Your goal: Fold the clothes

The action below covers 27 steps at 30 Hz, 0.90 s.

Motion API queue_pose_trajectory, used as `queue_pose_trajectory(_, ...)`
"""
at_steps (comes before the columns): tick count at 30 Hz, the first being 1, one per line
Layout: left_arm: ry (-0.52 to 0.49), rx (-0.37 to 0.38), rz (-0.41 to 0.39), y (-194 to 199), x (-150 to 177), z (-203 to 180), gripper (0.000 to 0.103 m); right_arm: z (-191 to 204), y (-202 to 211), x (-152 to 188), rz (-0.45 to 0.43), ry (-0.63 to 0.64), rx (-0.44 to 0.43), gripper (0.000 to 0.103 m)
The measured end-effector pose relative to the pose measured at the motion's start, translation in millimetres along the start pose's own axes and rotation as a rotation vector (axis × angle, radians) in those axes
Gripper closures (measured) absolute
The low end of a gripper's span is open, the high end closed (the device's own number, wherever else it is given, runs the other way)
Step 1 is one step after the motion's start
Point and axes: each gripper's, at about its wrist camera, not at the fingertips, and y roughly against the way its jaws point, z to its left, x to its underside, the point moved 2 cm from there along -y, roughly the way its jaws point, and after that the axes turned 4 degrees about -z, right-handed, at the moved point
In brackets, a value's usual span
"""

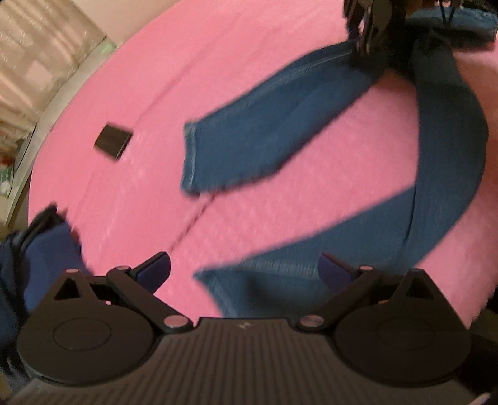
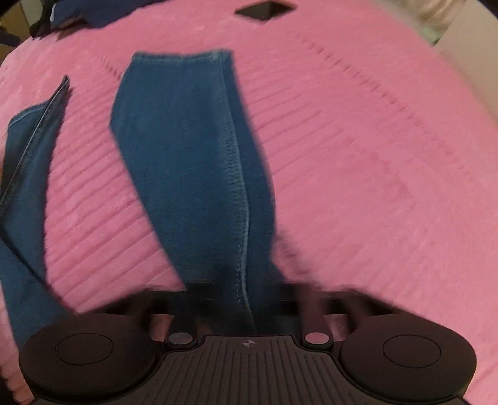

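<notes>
A pair of blue jeans (image 1: pixel 280 124) lies spread on a pink bedspread (image 1: pixel 155 78). One leg ends in a hem near the middle. The other leg curves round to a hem just in front of my left gripper (image 1: pixel 244 271), which is open wide and holds nothing. At the top of the left wrist view, my right gripper (image 1: pixel 370 31) grips the jeans where the legs meet. In the right wrist view the right gripper (image 2: pixel 246 299) is shut on the jeans (image 2: pixel 193 155), and one leg stretches away from it. The second leg (image 2: pixel 28 155) lies at the left.
A small flat black object (image 1: pixel 113 141) (image 2: pixel 264 9) rests on the bedspread beyond the jeans. A pile of dark blue clothing (image 1: pixel 46 255) (image 2: pixel 77 12) sits at the bed's side. The bed's edge and a pale curtain (image 1: pixel 37 62) lie to the left.
</notes>
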Motion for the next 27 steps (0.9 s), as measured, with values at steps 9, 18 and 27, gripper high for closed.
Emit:
queue_pose_trajectory(9, -0.105, 0.019, 0.005, -11, 32, 19, 0.003, 88, 165, 43, -0.120, 0.009, -0.183, 0.101)
queue_pose_trajectory(18, -0.398, 0.109, -0.066, -51, 34, 7, 0.007, 190, 139, 149, 0.178, -0.019, -0.283, 0.102)
queue_pose_trajectory(27, -0.590, 0.190, -0.086, -102, 27, 8, 0.093, 208, 105, 177, 0.263, -0.185, -0.195, 0.102)
